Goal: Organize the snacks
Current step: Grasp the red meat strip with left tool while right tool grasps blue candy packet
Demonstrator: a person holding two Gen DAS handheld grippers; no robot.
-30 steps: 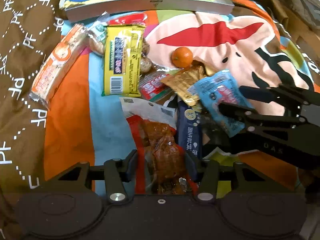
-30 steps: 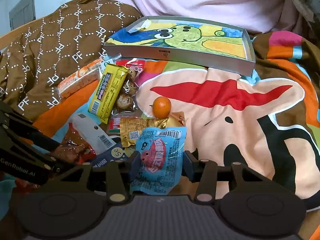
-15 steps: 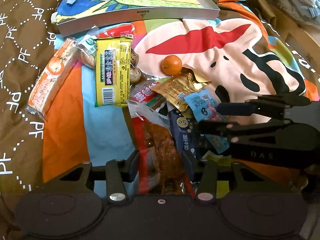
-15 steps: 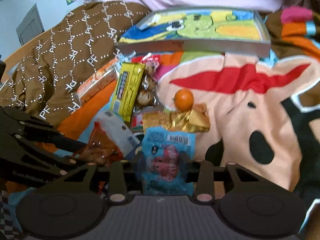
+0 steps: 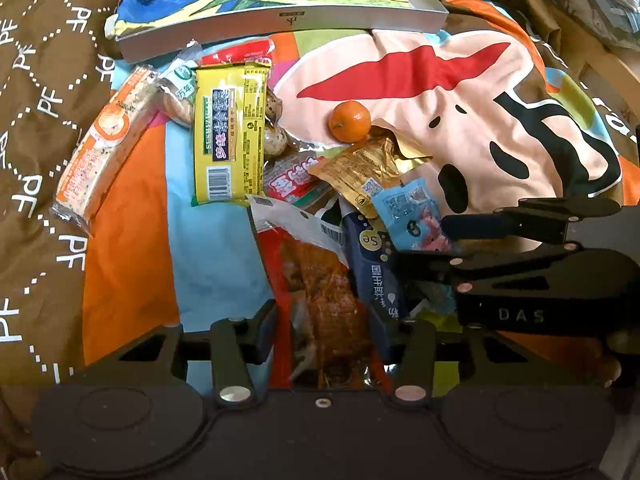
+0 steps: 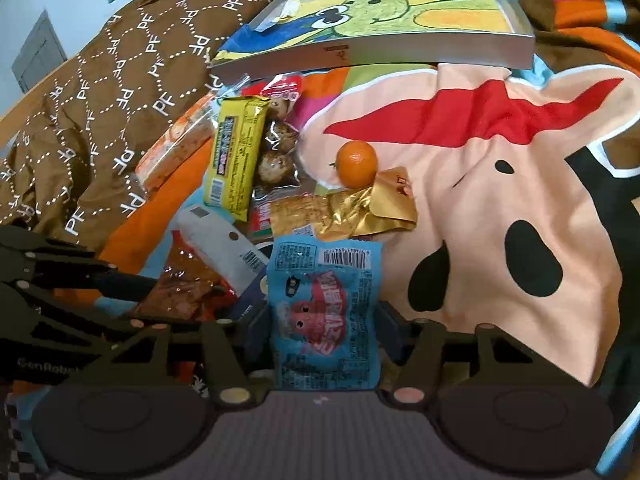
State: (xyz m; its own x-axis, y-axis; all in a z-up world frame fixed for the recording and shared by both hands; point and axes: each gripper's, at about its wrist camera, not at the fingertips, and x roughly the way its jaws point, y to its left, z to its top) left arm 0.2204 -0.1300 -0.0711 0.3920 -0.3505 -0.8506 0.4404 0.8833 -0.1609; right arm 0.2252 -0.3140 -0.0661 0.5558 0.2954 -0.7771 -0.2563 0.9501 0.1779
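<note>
Left gripper (image 5: 324, 316): fingers set on either side of a red packet of brown dried meat (image 5: 320, 292); whether they press it I cannot tell.
Right gripper (image 6: 324, 328): fingers at both edges of a light blue snack pouch (image 6: 324, 312) with a pink cartoon print; it looks gripped, the pouch standing up between them.
Dark blue packet (image 5: 376, 268): just right of the meat packet, partly under the blue pouch.
Gold foil pack (image 6: 352, 208): crumpled, just beyond the blue pouch, touching the tangerine.
Tangerine (image 6: 357, 163): resting on the cartoon blanket (image 6: 500, 184), at the far edge of the pile.
Yellow bar pack (image 5: 230, 132): lying flat, barcode end nearest the left gripper, overlapping a clear bag of speckled eggs (image 5: 276, 140).
Orange cracker sleeve (image 5: 102, 148): leftmost, along the edge of the brown quilt (image 5: 36, 80).
Grey tray (image 6: 400, 54): beyond the pile, lined with a green cartoon print, holding no snacks.
</note>
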